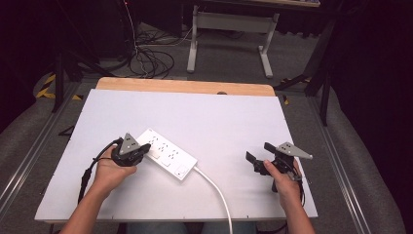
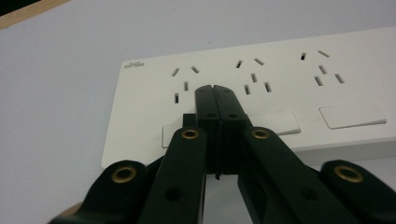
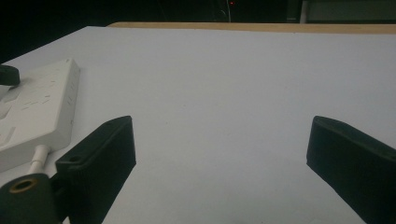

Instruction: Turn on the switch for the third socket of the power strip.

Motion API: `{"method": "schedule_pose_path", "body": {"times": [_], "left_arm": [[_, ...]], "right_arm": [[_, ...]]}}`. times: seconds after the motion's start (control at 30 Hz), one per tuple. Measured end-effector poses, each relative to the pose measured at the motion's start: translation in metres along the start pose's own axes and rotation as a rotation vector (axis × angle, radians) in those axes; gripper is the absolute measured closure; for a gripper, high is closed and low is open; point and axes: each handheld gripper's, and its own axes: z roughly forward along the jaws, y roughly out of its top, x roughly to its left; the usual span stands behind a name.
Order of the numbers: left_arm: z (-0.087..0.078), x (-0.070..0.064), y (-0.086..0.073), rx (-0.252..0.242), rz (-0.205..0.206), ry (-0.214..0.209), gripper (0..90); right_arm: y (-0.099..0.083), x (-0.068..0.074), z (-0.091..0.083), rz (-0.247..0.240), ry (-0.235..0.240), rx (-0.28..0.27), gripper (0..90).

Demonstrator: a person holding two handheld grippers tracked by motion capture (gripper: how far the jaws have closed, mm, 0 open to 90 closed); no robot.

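The flat white plastic power strip point(image 1: 166, 154) lies left of centre on the pale grey table point(image 1: 234, 122), rigid, probably light and slippery, best pinched across its long edges, the left claw point(image 2: 215, 89) pressed together empty over its rocker switches, the right claw point(image 3: 219, 140) wide apart, holding nothing.

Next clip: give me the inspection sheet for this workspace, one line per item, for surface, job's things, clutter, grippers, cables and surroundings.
Surface: white table top with a wooden strip along its far edge.
Job's things: white power strip lying flat at an angle, sockets and rocker switches facing up.
Clutter: nothing seen.
Grippers: left gripper shut, jaws together, tips over the power strip's switch row; whether they press it cannot be told. Right gripper open, over bare table, holding nothing.
Cables: white cord runs from the power strip to the near table edge; black cables trail from both grippers.
Surroundings: dark room, grey floor, tangled floor cables, white table frame behind.
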Motion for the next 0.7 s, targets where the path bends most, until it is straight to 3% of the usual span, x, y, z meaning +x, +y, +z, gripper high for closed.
{"method": "schedule_pose_path", "body": {"times": [0.57, 0.7], "left_arm": [[0.0009, 0.0009, 0.0001, -0.002, 0.001, 0.001, 89.5], [0.0021, -0.0004, -0.0005, 0.013, -0.021, -0.008, 89.9]], "right_arm": [[-0.0001, 0.0001, -0.0005, 0.002, 0.000, -0.001, 8.6], [0.0003, 0.0002, -0.0009, 0.004, 0.000, -0.007, 8.6]]}}
